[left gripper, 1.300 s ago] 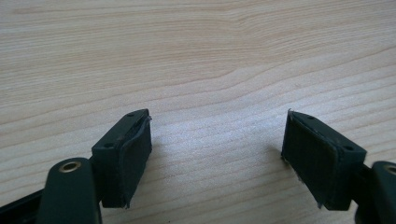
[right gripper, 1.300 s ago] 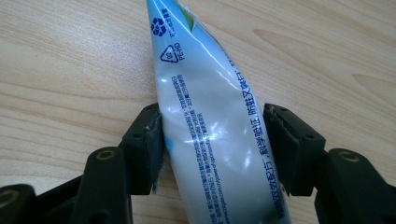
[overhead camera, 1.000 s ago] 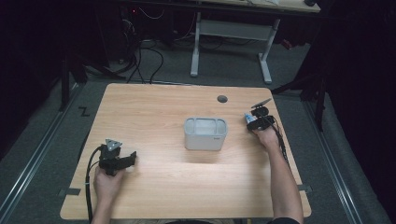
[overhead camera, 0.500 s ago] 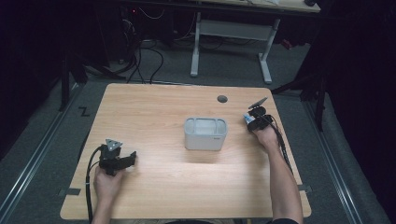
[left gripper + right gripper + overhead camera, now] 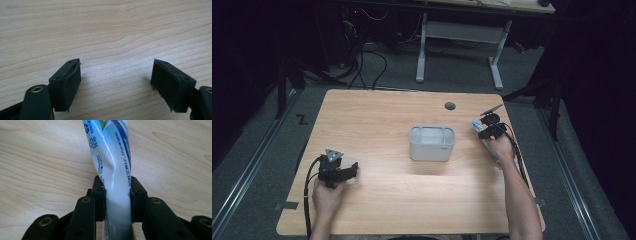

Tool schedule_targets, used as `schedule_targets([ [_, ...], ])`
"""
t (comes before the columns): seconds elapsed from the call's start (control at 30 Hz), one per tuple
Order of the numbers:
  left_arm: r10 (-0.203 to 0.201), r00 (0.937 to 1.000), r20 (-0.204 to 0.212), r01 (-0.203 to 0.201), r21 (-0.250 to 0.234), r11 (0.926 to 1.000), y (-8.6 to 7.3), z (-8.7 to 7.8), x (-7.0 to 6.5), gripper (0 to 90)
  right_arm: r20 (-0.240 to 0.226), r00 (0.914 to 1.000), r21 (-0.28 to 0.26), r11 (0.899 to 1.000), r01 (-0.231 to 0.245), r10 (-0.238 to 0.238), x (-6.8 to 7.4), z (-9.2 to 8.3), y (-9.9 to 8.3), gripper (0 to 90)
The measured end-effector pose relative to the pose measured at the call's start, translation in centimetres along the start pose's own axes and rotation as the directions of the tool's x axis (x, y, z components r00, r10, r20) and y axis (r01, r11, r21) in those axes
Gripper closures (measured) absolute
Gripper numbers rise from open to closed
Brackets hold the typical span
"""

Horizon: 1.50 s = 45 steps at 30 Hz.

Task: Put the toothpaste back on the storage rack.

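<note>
My right gripper is at the right side of the table, shut on a white and blue toothpaste tube. In the right gripper view the tube runs up from between the pads and is pinched in where they press; the gripper has just been closing on it. A grey rectangular container stands at the table's middle, left of that hand. My left gripper rests near the front left, jaws open. In the left gripper view it has only bare wood between its pads.
A dark round cable hole sits in the tabletop behind the container. A white desk frame stands on the floor beyond the far edge. Cables trail from both grippers along the forearms.
</note>
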<state>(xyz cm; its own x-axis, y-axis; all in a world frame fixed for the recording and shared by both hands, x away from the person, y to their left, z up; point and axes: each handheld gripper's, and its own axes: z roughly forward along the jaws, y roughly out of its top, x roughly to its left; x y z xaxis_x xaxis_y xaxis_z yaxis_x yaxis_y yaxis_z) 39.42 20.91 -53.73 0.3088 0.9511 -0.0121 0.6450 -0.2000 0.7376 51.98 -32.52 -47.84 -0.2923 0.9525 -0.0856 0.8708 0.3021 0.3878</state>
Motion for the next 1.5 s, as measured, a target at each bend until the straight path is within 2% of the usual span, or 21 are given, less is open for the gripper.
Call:
schedule_targets([
  [0.27,-0.002,1.0000,0.000,0.002,-0.003,1.0000,0.0,0.0,0.0,24.5,-0.053,0.9982,-0.058,0.998,0.026,-0.029,0.4,-1.8,-0.9,71.6],
  [0.43,-0.001,1.0000,0.003,0.001,-0.002,1.0000,0.0,0.0,0.0,24.6,-0.098,0.9939,-0.094,0.995,0.042,-0.051,1.3,-3.0,-0.9,71.5],
  [0.6,-0.001,1.0000,0.004,0.001,-0.001,1.0000,0.0,0.0,0.0,24.6,-0.142,0.9866,-0.151,0.987,0.058,-0.079,2.2,-4.5,-1.0,71.4],
  [0.8,0.001,1.0000,0.005,-0.001,-0.001,1.0000,0.0,0.0,0.0,24.5,-0.186,0.9779,-0.199,0.978,0.058,-0.096,3.1,-6.0,-1.3,71.4],
  [0.9,0.000,1.0000,0.005,0.000,-0.001,1.0000,0.0,0.0,0.0,24.5,-0.203,0.9719,-0.220,0.973,0.073,-0.119,3.7,-6.5,-1.5,71.4],
  [1.23,0.004,1.0000,0.007,-0.004,0.002,1.0000,0.0,0.0,0.0,24.4,-0.222,0.9529,-0.287,0.948,0.139,-0.207,6.2,-8.0,-1.9,71.3],
  [1.33,0.004,1.0000,0.008,-0.004,0.001,1.0000,0.0,0.0,0.0,24.4,-0.224,0.9507,-0.304,0.942,0.141,-0.215,6.4,-8.3,-2.0,71.3],
  [1.4,0.003,1.0000,0.008,-0.003,0.001,1.0000,0.0,0.0,0.0,24.4,-0.222,0.9531,-0.314,0.940,0.130,-0.206,6.5,-8.6,-2.3,71.3],
  [1.5,0.003,1.0000,0.008,-0.003,0.001,1.0000,0.0,0.0,0.0,24.4,-0.224,0.9520,-0.332,0.935,0.126,-0.208,6.4,-9.0,-2.4,71.3],
])
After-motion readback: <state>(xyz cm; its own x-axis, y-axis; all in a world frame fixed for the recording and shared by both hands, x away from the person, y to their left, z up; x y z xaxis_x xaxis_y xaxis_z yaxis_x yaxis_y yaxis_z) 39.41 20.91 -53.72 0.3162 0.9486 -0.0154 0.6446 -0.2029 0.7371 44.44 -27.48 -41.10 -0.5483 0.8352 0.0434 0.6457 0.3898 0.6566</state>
